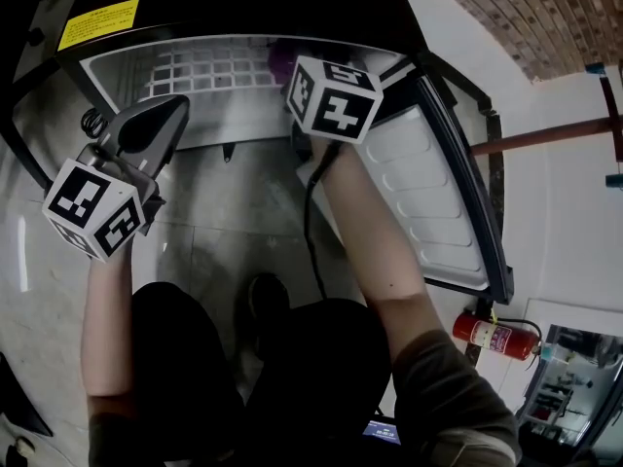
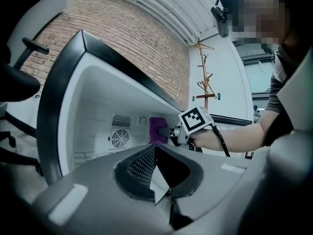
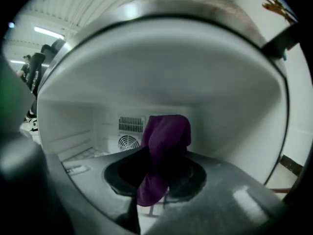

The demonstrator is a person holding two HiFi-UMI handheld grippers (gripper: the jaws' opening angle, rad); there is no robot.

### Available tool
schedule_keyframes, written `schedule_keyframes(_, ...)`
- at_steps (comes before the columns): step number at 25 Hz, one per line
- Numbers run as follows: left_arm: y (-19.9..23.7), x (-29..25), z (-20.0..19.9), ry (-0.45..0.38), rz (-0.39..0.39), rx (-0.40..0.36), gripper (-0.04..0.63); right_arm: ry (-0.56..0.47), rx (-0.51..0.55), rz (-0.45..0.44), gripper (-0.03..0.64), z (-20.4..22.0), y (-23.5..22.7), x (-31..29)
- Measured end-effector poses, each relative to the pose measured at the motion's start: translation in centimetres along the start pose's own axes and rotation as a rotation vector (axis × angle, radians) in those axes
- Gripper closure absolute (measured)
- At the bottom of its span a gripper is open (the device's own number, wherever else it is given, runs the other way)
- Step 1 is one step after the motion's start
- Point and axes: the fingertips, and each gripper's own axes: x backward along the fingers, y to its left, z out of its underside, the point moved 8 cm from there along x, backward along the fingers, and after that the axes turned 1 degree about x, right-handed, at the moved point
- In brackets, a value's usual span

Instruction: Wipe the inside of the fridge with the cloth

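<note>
The fridge [image 1: 234, 125] stands open in front of me, its white inside empty. My right gripper [image 1: 295, 68] reaches into it, shut on a purple cloth [image 1: 280, 60]. In the right gripper view the cloth [image 3: 166, 136] hangs up out of the jaws in front of the back wall. From the left gripper view the cloth [image 2: 157, 130] is at the back wall beside the fan vent [image 2: 119, 138], with the right gripper [image 2: 167, 131] behind it. My left gripper [image 1: 156, 120] hovers outside the fridge's left front, shut and holding nothing.
The fridge door [image 1: 428, 202] hangs open at the right. A white wire shelf [image 1: 209, 66] lies inside the fridge. A red fire extinguisher [image 1: 494, 336] stands by the wall at lower right. My knees in dark trousers are low in the head view.
</note>
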Motion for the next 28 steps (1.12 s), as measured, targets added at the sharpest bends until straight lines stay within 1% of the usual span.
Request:
schedule_keyframes(1, 0.1, 0.0, 0.0, -0.003, -0.002, 0.001, 0.578, -0.021, -0.014, 0.028, 0.538, -0.4, -0.3, 0.1)
schedule_keyframes(3, 0.1, 0.0, 0.2, -0.001, -0.001, 0.003, 0.578, -0.029, -0.053, 0.074, 0.538, -0.6, -1.2, 0.1)
schedule_keyframes(7, 0.2, 0.1, 0.8, 0.013, 0.001, 0.007, 0.578, 0.011, -0.143, 0.108, 0.539, 0.3, -2.1, -0.5)
schedule_keyframes(11, 0.3, 0.5, 0.9, 0.022, 0.001, 0.004, 0.578, 0.063, -0.211, 0.158, 0.538, 1.2, -2.3, -0.5)
schedule_keyframes(16, 0.9, 1.3, 0.9, 0.013, -0.014, 0.015, 0.578, 0.134, -0.410, 0.150, 0.538, 3.0, -2.6, -0.4)
schedule_keyframes(20, 1.0, 1.7, 1.1, 0.013, -0.017, 0.023, 0.578, 0.169, -0.498, 0.145, 0.539, 4.5, -2.8, 0.3)
schedule_keyframes(22, 1.1, 1.9, 1.2, 0.018, -0.018, 0.026, 0.578, 0.174, -0.492, 0.149, 0.539, 5.3, -2.7, 0.8)
schedule_keyframes(24, 1.2, 2.1, 1.5, 0.019, -0.020, 0.027, 0.578, 0.152, -0.427, 0.137, 0.538, 5.8, -2.2, 1.3)
schedule_keyframes(26, 1.4, 2.3, 2.0, 0.018, -0.018, 0.023, 0.578, 0.108, -0.353, 0.086, 0.538, 5.9, -1.1, 1.9)
schedule_keyframes(28, 1.5, 2.7, 2.8, 0.039, -0.018, 0.016, 0.578, 0.069, -0.269, 0.021, 0.539, 6.1, 0.4, 2.7)
